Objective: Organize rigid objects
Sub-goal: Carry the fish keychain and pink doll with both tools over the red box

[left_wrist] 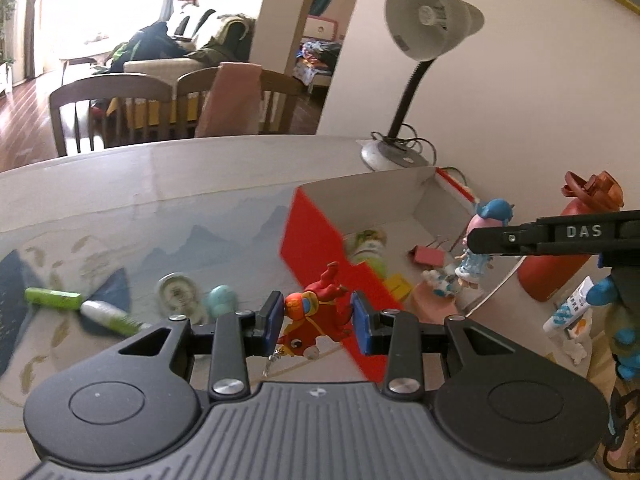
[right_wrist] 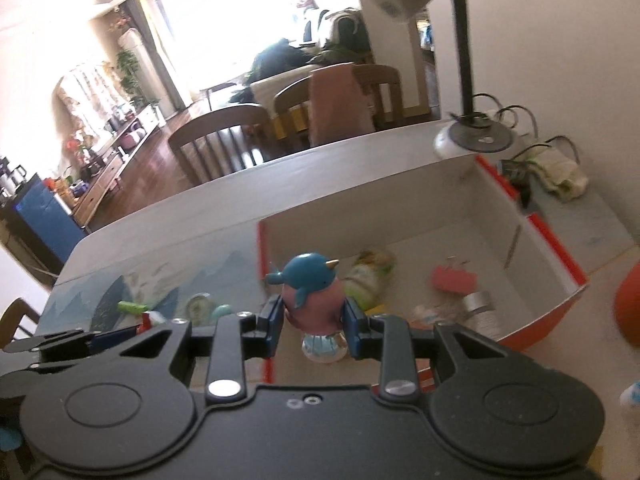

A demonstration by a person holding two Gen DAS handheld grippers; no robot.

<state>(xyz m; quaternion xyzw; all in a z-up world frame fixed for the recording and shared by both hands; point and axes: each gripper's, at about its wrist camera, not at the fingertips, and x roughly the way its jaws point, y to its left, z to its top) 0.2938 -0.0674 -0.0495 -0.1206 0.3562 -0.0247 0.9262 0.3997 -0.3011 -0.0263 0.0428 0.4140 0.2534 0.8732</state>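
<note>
Red figurine [left_wrist: 316, 316] sits clamped in our left gripper [left_wrist: 316, 320], held above the table [left_wrist: 120, 200] beside the box's red wall. Pink and blue figurine [right_wrist: 312, 300] is pinched at its body by our right gripper [right_wrist: 314, 320], over the near edge of the box [right_wrist: 400, 216]. Both look like light, hard, slick plastic with thin limbs and a horn that could snap, so we'd hold the torso, not the extremities. 2 toys held; tubes [left_wrist: 80, 306] and a round tin [left_wrist: 176, 292] wait on the table.

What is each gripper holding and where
Left gripper: red figurine, pinched across its body. Right gripper: pink figurine with blue whale hat, by its sides.
</note>
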